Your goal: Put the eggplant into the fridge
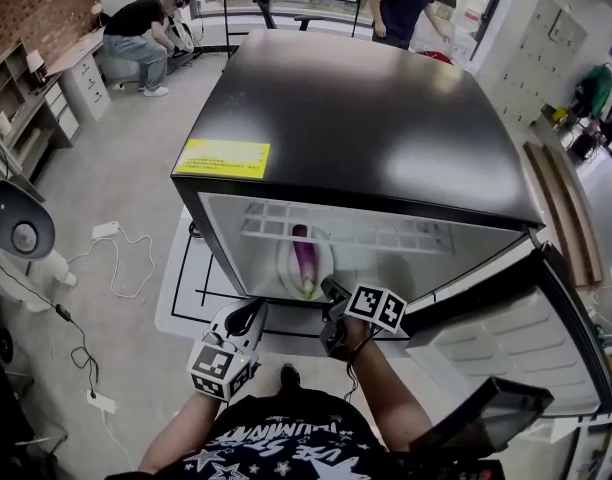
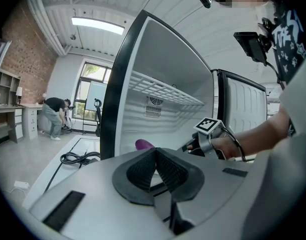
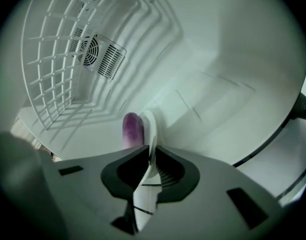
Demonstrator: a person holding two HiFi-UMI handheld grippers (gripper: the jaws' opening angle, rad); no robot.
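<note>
A purple eggplant point(image 1: 304, 257) lies on a white plate point(image 1: 284, 268) inside the open black fridge point(image 1: 366, 118), under its wire shelf point(image 1: 346, 233). My right gripper point(image 1: 333, 294) reaches into the fridge opening and is shut on the near rim of the plate point(image 3: 149, 134); the eggplant point(image 3: 131, 129) shows just past its jaws point(image 3: 149, 156). My left gripper point(image 1: 248, 314) hangs lower left, outside the fridge, shut with nothing between its fingers point(image 2: 155, 155). From the left gripper view only the eggplant's tip point(image 2: 143, 144) peeks out, with the right gripper point(image 2: 205, 139) beside it.
The fridge door point(image 1: 516, 343) stands open to the right. A white floor mat point(image 1: 191, 288) lies under the fridge, and a cable point(image 1: 121, 263) trails on the floor at left. Two people point(image 1: 136, 33) are far behind. A fan vent point(image 3: 100, 56) sits on the back wall.
</note>
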